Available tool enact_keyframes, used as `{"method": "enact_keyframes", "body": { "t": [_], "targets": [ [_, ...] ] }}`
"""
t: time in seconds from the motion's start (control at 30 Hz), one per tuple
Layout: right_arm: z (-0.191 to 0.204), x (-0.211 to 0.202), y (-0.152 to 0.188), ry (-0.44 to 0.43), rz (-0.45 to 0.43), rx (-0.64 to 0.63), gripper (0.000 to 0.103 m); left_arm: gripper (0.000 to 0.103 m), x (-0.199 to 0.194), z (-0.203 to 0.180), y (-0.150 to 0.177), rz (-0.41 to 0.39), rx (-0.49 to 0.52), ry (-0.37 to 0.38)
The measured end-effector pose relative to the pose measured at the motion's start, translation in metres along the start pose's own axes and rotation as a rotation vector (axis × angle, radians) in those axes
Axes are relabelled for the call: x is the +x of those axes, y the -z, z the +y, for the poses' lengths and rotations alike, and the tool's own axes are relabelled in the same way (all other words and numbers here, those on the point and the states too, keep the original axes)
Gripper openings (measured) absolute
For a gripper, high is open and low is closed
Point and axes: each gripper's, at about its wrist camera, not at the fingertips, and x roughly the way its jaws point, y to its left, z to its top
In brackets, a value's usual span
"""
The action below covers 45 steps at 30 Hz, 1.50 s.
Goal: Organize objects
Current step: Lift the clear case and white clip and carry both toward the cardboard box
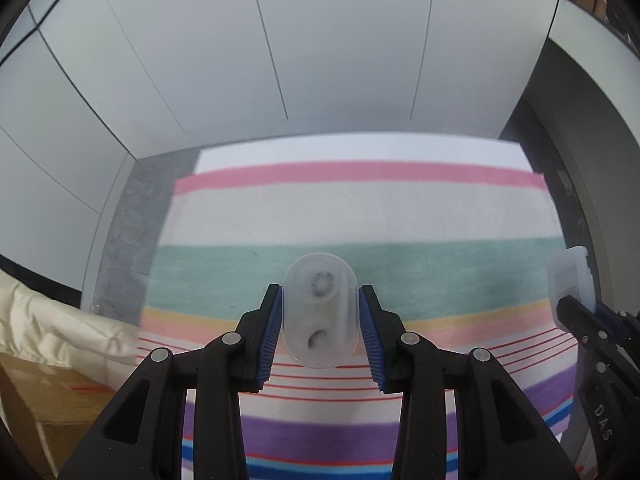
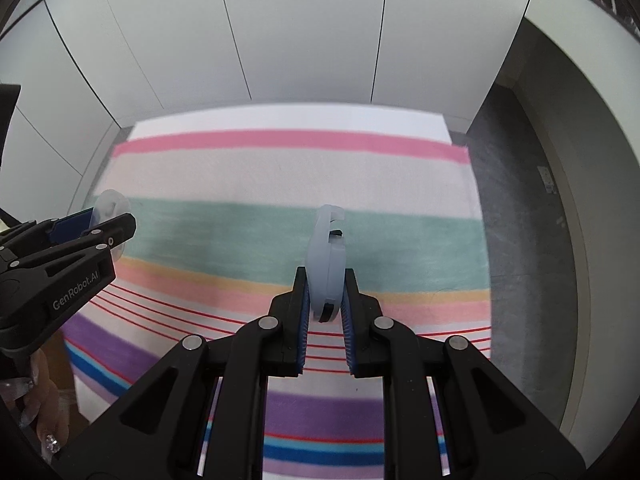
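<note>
The striped cloth [image 1: 360, 216] covers the table from edge to edge, and its whole visible top is bare: nothing is laid out or sorted on it, so I judge the organizing only begun, with both pieces in hand and their places not yet shown. No box or tray for them appears in either view.

The left gripper [image 1: 320, 320] is clamped on a clear oval case [image 1: 320, 312], held above the cloth's near half; two round wells show inside it, each with a dark smudge, too blurred to name.

The right gripper [image 2: 325, 300] is pinched tight on a thinner, pale clip [image 2: 326, 264], edge-on above the cloth's middle, toward the right edge.
</note>
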Motion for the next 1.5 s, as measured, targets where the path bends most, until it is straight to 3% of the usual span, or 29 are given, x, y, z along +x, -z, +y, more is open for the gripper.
{"method": "enact_keyframes", "body": {
  "t": [0.3,0.63,1.0,1.27,1.5],
  "targets": [
    [0.019,-0.094,-0.016,0.006,-0.100,-0.042,0.015,0.039,-0.090,0.031,-0.013,-0.096,-0.008,-0.026],
    [0.028,-0.179,-0.020,-0.016,-0.194,-0.047,0.015,0.039,-0.162,0.061,0.000,-0.176,-0.024,-0.065],
    [0.047,-0.203,-0.001,-0.002,-0.182,-0.066,0.015,0.039,-0.184,0.087,0.032,-0.159,-0.049,-0.049],
    [0.054,-0.205,0.034,0.033,-0.125,-0.067,0.015,0.039,-0.211,0.114,0.080,-0.177,-0.060,-0.022],
    [0.075,-0.198,0.069,0.037,-0.080,-0.091,0.015,0.039,-0.211,0.144,0.114,-0.159,-0.095,-0.024]
  ]
}}
